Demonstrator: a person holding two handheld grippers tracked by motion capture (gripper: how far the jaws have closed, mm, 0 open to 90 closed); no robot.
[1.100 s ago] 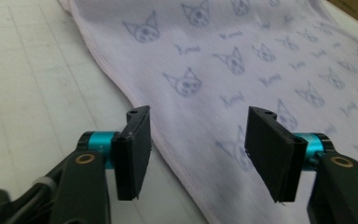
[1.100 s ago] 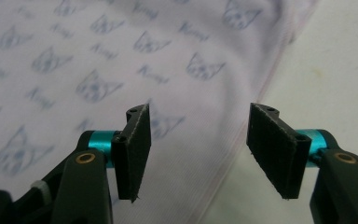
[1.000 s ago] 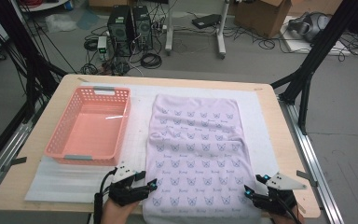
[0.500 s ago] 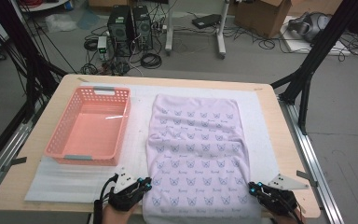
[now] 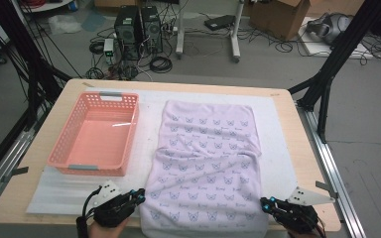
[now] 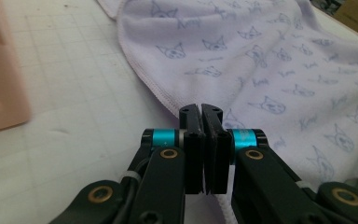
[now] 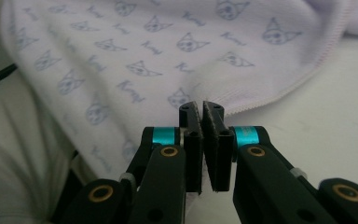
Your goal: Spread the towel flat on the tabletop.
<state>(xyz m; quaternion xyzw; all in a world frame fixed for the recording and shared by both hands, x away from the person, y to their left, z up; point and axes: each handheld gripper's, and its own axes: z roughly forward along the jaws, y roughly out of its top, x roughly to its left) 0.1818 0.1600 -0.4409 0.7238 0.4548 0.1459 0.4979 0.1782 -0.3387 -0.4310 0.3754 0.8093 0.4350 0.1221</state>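
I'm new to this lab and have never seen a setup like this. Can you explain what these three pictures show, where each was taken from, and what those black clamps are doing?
No robot here: a person stands at the near edge of the table and holds a hand-operated two-jaw clamp in each hand. The high view looks down from above that person. The left gripper shows at bottom left, the right gripper at bottom right.

The other two pictures come from small cameras riding on each gripper, looking along its own black jaws.

On the table lie a white mat, an empty pink plastic basket and a lilac towel printed with small cat faces.

In both gripper views the jaws are shut on the towel's hemmed near edge, one near each near corner. They have just closed.
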